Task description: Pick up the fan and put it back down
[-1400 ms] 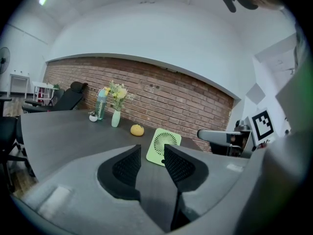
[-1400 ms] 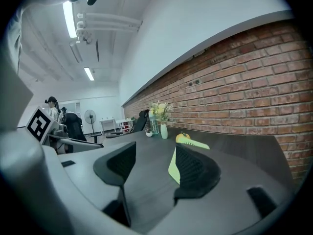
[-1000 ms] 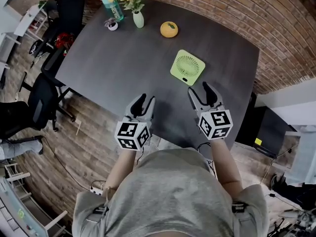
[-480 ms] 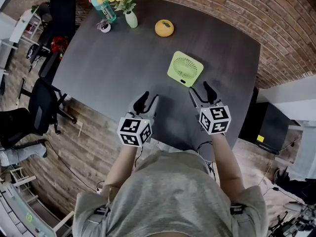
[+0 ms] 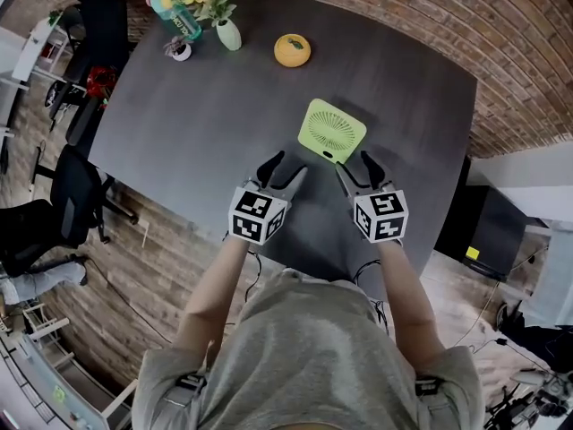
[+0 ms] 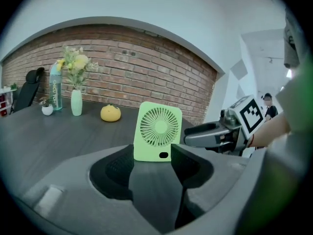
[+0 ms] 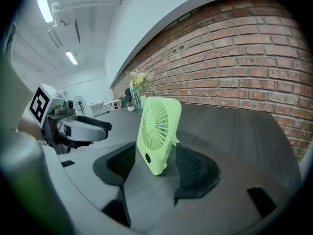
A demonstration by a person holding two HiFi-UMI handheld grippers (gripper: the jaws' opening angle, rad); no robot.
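The dark grey table (image 5: 197,124) runs up to a brick wall (image 5: 501,52), and the person leans over its near edge with both tools out in front. The left gripper (image 5: 285,168) is easing its jaws apart and has nothing between them. The fan stands a little beyond its tips, off to their right when seen from above. The right gripper (image 5: 356,165) has its jaws spread too, tips right up at the near edge of the fan (image 5: 332,131).

The fan is a pale green square, upright on the table between the two tools and closer to the right one.

The head view makes the fan look almost flat. The left gripper view shows its grille face-on (image 6: 157,131), with the right gripper (image 6: 205,133) beside it. The right gripper view catches it edge-on (image 7: 157,133), its lower corner sitting in the gap between those jaws, with neither pad clamped on it.

At the far end sit an orange fruit (image 5: 292,50) and a small vase (image 5: 227,34) of flowers.
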